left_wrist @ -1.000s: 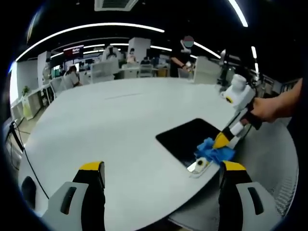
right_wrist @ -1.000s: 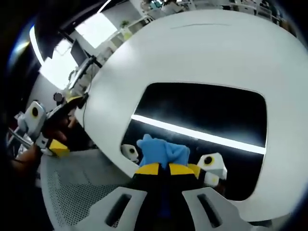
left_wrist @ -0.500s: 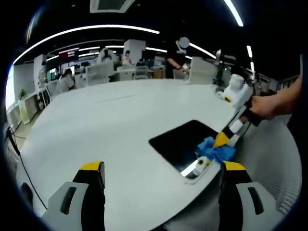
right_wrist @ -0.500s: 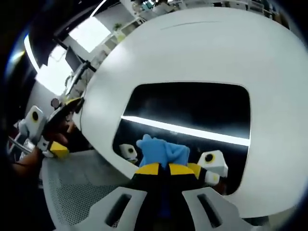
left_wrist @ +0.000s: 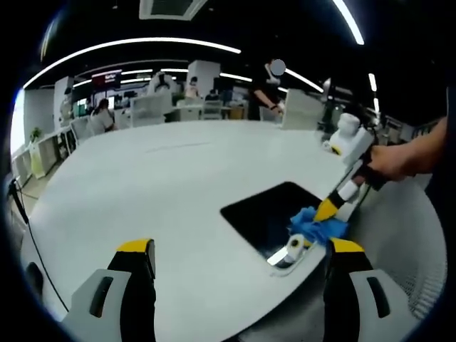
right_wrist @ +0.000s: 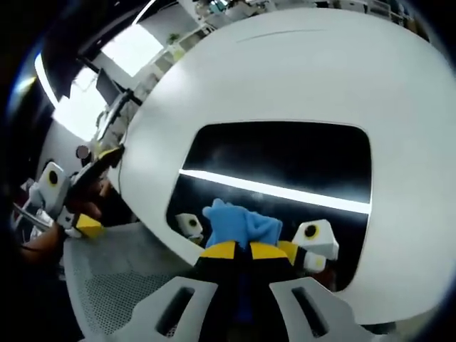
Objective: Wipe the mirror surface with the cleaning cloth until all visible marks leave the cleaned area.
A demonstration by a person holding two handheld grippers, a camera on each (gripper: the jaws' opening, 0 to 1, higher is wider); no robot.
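Note:
A dark rectangular mirror point(left_wrist: 269, 212) point(right_wrist: 285, 164) lies flat near the edge of a white round table point(left_wrist: 164, 192) point(right_wrist: 320, 78). My right gripper point(right_wrist: 237, 249) point(left_wrist: 329, 211) is shut on a blue cleaning cloth point(right_wrist: 239, 223) point(left_wrist: 315, 225), which presses on the mirror's near edge. The glass reflects a bright ceiling light strip point(right_wrist: 278, 192) and the gripper itself. My left gripper point(left_wrist: 239, 253) hovers open over the table's near side, left of the mirror, with nothing between its jaws.
A grey mesh chair point(right_wrist: 121, 278) point(left_wrist: 399, 235) sits at the table's edge by the mirror. A person's hand point(left_wrist: 399, 158) holds the right gripper. Office desks, chairs and people point(left_wrist: 178, 100) stand beyond the far side of the table.
The cloth has barely shifted on the mirror's near edge. Both views have moved slightly with the hands. The left gripper stays open.

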